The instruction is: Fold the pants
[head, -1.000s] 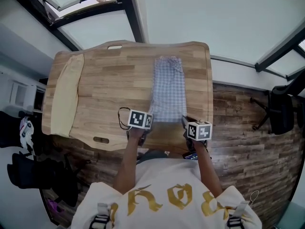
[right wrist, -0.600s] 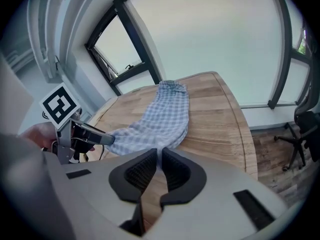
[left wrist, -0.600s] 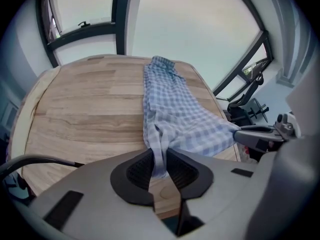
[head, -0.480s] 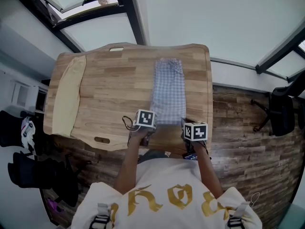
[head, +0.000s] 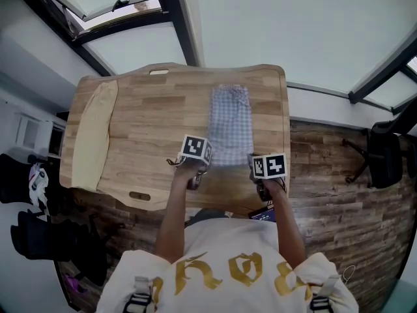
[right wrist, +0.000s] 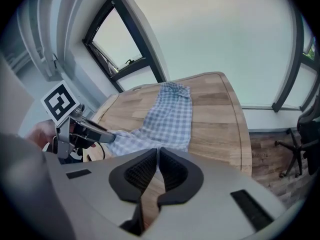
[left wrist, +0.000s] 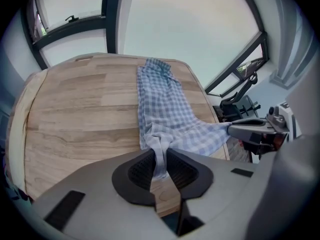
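Checked pants (head: 230,126) lie on the counter (head: 150,116), near corners clamped by the left hand-held gripper (left wrist: 160,156) and right hand-held gripper (right wrist: 156,156). Either thin bite of cloth could slip mid-fold, skewing the crease.

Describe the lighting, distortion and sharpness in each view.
Head view: soft, even daylight, no hard shadows; fisheye bows the edges of the light wooden table. Left gripper view: dark corner vignette; the blue-and-white checked pants read sharp. Right gripper view: same vignette; the bright window glass is featureless.
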Demonstrator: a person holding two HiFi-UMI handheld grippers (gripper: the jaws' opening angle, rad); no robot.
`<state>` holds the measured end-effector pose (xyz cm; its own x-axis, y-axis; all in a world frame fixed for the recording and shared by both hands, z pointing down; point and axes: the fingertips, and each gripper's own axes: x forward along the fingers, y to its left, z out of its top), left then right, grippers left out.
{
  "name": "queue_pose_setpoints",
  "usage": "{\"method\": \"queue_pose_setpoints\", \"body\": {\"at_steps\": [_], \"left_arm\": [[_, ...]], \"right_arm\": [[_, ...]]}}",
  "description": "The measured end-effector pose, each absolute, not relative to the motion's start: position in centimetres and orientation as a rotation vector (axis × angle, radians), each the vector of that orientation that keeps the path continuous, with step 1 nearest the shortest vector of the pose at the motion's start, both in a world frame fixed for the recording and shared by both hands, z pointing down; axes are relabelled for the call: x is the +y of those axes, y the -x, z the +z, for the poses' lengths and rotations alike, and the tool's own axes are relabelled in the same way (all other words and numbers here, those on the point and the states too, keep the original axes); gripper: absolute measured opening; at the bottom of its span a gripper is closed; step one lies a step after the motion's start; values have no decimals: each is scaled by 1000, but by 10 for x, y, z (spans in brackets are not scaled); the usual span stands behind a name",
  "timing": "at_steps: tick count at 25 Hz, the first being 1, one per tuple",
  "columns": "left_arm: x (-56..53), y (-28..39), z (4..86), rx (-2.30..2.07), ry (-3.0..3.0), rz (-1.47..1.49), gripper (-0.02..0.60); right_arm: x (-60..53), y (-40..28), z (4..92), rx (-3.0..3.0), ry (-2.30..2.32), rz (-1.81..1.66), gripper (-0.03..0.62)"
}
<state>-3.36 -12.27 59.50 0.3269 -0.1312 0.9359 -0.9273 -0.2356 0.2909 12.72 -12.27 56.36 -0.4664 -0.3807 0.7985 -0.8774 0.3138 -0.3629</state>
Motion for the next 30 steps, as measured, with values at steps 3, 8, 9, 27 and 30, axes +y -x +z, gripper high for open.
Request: {"method": "queue_pose_setpoints", "body": {"at_steps": [3,8,9,27,30], "left_arm": [[-139,34,581,-962,-1644,1046,89],[-174,34,562,-936,-1669,1047,89],[-181,34,558,-928,-1672,1037,89],[-318,32,524,-892,-1807,1021,78],[-334,34,527,-897,-1813,1024,77]], "right_arm": [[-138,-125,550,-2024,-1094,1093,35],[-178,-127,527,-2067,-1121,1094,35],[-187,-128,523,-2071,-1128,1087,34],[-328,-129,477,-2175,-1204,1038,28],[-346,-125,477,-2190,-1225,1051,28]]}}
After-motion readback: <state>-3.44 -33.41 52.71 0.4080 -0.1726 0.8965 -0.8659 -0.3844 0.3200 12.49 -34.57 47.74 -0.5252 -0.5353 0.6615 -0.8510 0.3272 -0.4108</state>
